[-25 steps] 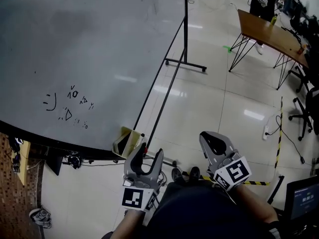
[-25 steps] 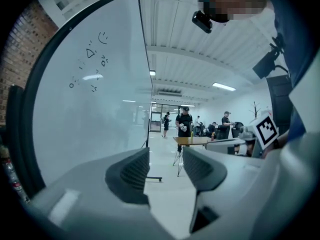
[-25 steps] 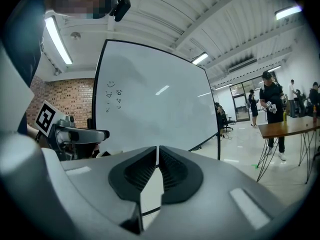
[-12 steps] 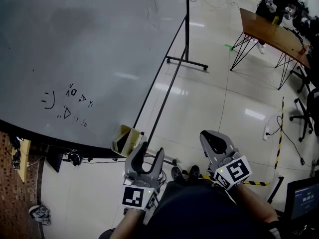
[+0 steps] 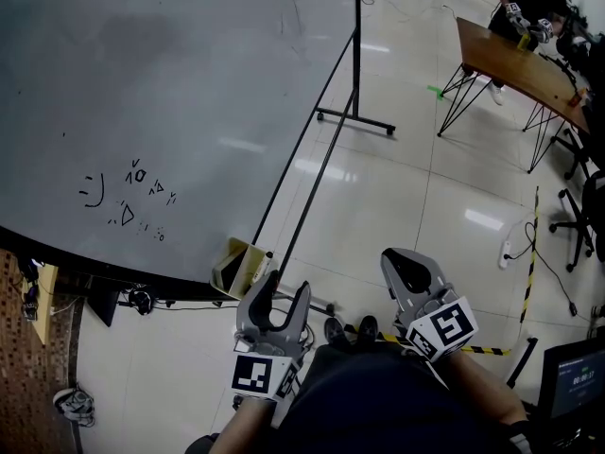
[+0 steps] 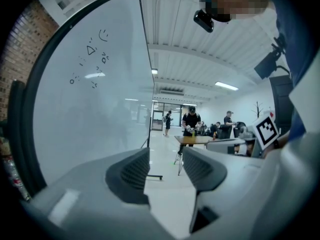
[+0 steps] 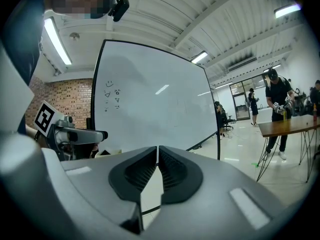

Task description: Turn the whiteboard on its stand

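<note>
The big whiteboard (image 5: 170, 93) fills the upper left of the head view, tipped on its stand, with small black doodles (image 5: 128, 197) near its lower edge. The stand's upright (image 5: 357, 45) and wheeled foot (image 5: 354, 121) show at the board's right end. My left gripper (image 5: 286, 287) is held low in front of me, just short of the board's lower edge and touching nothing. It is open, with nothing between the fingers. My right gripper (image 5: 405, 265) is beside it, shut and empty. The board (image 6: 95, 84) also shows to the left of the open left gripper (image 6: 165, 159), and the board (image 7: 150, 99) shows beyond the shut right gripper (image 7: 158, 154).
A yellowish tray (image 5: 236, 268) hangs under the board's lower edge. A wooden table (image 5: 510, 60) with a person at it stands at the back right, with office chairs (image 5: 581, 206) nearby. A power strip (image 5: 506, 246) and striped tape (image 5: 529, 253) lie on the glossy floor. A laptop (image 5: 577, 376) sits at the lower right.
</note>
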Action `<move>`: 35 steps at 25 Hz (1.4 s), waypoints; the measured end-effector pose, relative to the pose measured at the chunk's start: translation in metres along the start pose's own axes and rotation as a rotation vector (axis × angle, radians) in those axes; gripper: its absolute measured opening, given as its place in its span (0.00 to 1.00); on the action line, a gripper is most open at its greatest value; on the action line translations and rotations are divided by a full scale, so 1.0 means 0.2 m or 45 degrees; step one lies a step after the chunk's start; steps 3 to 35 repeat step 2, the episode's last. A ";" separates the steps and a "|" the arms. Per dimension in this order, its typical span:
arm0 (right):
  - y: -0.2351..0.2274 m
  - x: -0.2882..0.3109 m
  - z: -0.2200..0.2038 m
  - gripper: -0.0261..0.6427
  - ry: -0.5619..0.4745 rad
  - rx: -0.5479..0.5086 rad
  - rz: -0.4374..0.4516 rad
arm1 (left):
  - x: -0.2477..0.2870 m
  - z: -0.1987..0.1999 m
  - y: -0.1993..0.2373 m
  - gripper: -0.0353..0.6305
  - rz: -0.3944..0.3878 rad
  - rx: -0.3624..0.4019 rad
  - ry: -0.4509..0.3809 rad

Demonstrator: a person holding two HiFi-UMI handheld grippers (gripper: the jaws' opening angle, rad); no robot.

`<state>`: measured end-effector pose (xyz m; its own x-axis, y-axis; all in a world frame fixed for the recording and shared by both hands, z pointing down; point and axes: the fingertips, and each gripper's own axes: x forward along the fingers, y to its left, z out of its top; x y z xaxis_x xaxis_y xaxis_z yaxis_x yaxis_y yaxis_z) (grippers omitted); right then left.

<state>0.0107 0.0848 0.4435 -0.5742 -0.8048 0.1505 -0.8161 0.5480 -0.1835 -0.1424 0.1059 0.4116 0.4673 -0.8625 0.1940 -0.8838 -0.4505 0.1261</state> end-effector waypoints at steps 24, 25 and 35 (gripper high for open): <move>-0.01 0.00 0.00 0.07 0.000 0.000 -0.002 | 0.01 0.00 -0.01 0.37 -0.006 0.000 -0.005; -0.01 0.00 0.00 0.07 0.000 0.000 -0.002 | 0.01 0.00 -0.01 0.37 -0.006 0.000 -0.005; -0.01 0.00 0.00 0.07 0.000 0.000 -0.002 | 0.01 0.00 -0.01 0.37 -0.006 0.000 -0.005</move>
